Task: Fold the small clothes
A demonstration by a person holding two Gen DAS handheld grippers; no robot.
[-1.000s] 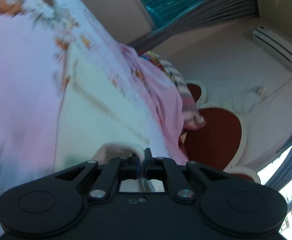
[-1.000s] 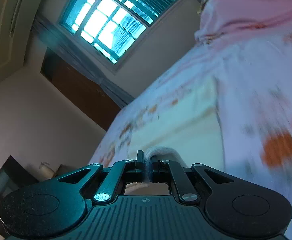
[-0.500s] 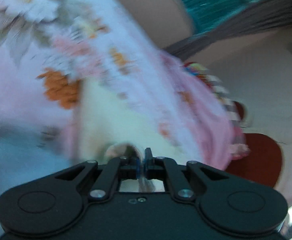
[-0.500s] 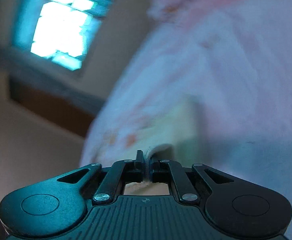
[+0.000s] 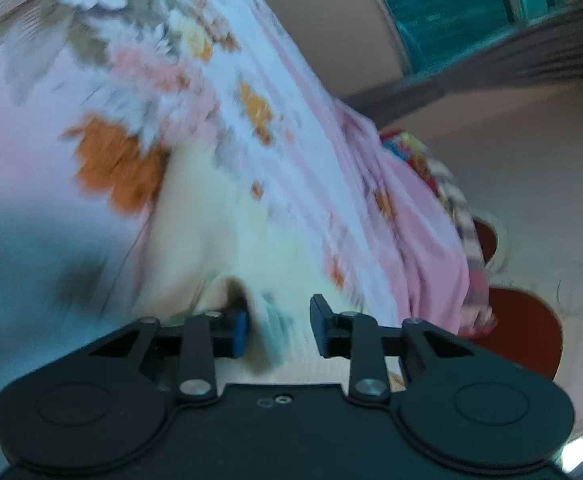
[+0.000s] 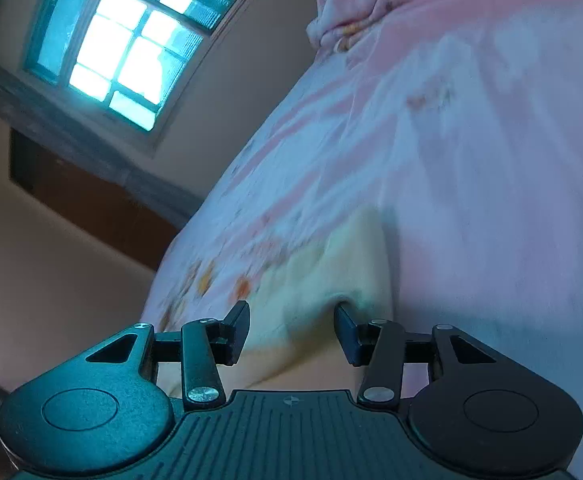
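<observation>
Cream garment (image 5: 227, 240) lies folded on the bed (image 5: 31, 168); we are releasing it, left gripper (image 5: 278, 326) and right gripper (image 6: 291, 330) opening their fingers. Next, we withdraw cleanly.

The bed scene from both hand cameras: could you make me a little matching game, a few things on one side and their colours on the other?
Things:
1. garment
2. bedsheet
3. window
4. headboard

Colours:
A. dark red
B. pale cream
C. pink with orange and white flowers
D. bright, with a teal frame

Pairs: 1-B, 2-C, 3-D, 4-A
</observation>
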